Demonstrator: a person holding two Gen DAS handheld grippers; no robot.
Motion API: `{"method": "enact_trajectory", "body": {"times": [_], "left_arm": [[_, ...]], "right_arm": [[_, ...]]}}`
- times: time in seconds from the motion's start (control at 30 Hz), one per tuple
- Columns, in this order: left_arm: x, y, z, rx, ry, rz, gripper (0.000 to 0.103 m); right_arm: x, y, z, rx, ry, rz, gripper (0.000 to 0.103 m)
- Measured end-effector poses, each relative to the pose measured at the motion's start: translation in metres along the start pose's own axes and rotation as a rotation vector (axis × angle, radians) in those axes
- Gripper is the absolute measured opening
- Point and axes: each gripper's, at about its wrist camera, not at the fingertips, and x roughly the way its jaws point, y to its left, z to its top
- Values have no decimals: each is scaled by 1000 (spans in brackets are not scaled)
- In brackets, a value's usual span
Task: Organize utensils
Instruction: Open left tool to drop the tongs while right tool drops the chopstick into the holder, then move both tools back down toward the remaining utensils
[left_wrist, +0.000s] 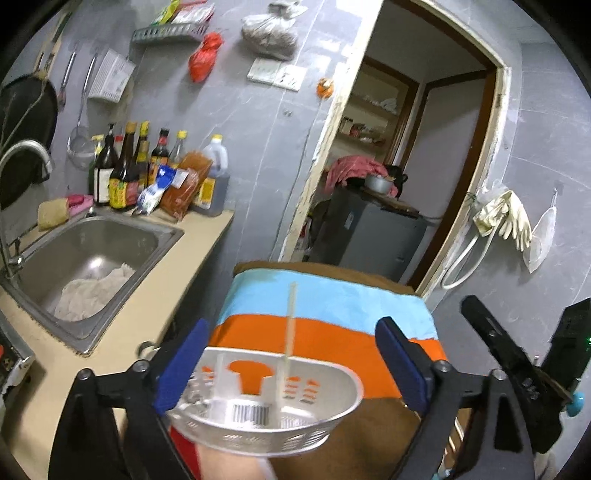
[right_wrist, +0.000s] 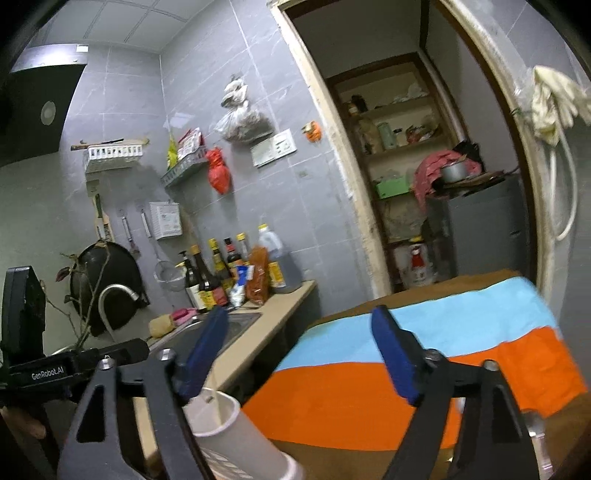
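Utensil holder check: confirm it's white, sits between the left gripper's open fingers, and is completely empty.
Not empty. The left wrist view shows a pale chopstick standing in the white utensil holder. It does sit between the open fingers of the left gripper.

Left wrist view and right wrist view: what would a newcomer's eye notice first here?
First, the striped orange and light-blue cloth covering the table. Next, the white perforated plastic utensil caddy between the open left gripper, one pale chopstick standing inside. Further left, the steel sink with dark sauce bottles behind it.

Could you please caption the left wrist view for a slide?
Open left gripper above a white utensil caddy holding one chopstick.
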Motion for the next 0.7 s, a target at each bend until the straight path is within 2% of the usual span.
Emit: {"method": "enact_trajectory", "body": {"times": [0.03, 0.13, 0.23, 0.4, 0.53, 0.7], "left_arm": [[0, -9, -1, 16, -15, -2, 97], [0, -35, -6, 55, -53, 4, 103], [4, -66, -13, 96, -74, -5, 103], [15, -111, -28, 139, -54, -40, 103], [27, -140, -44, 150, -13, -66, 103], [46, -165, -68, 146, 47, -64, 103]], "right_arm": [[-7, -5, 4, -5, -6, -11, 82], [-28, -22, 18, -25, -20, -68, 100], [-53, -43, 31, -47, -36, -121, 101], [-82, -83, 43, -50, -17, -193, 101], [-95, -120, 44, -38, 18, -260, 101], [-96, -169, 35, -29, 106, -341, 101]]}}
